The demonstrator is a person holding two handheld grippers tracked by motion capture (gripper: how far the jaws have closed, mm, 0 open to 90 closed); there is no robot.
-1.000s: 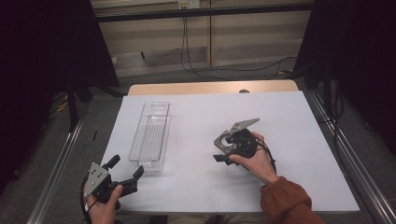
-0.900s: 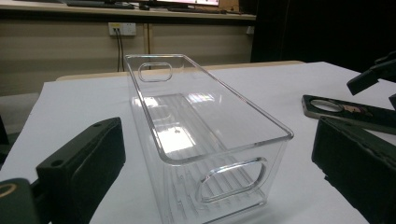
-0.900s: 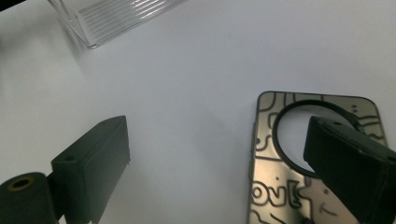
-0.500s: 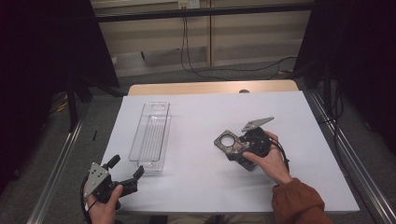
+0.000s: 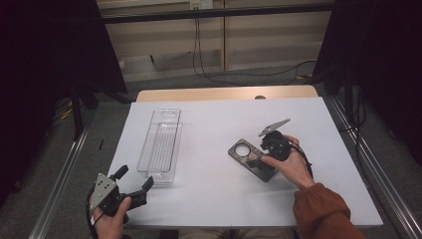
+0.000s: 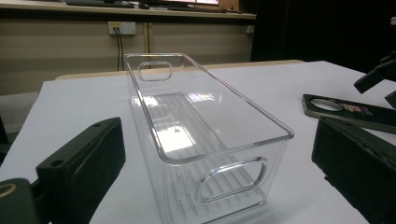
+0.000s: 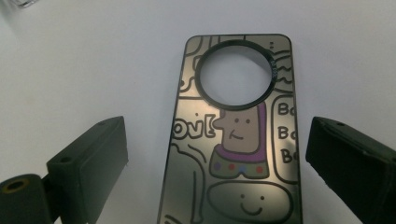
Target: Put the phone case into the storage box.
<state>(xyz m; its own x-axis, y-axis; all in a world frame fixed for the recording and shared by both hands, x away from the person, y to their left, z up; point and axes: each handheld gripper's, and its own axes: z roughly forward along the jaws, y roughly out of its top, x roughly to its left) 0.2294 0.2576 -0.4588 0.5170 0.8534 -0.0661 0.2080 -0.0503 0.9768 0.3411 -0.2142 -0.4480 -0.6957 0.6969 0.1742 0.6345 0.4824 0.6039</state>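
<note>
High view: phone case (image 5: pixel 252 159) flat on the bench (image 5: pixel 219 119), right of centre; right gripper (image 5: pixel 268 149) over its near end, jaws spread. Left gripper (image 5: pixel 133 185) at the near left corner, jaws released, just short of the clear bin (image 5: pixel 161 144).

Left gripper view: bin (image 6: pixel 196 135) between the jaws, untouched.

Right gripper view: case (image 7: pixel 236 140) lies between the open jaws, no contact.

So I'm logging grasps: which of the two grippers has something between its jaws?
The right gripper: its open jaws straddle the phone case. The left gripper only faces the clear bin.
</note>
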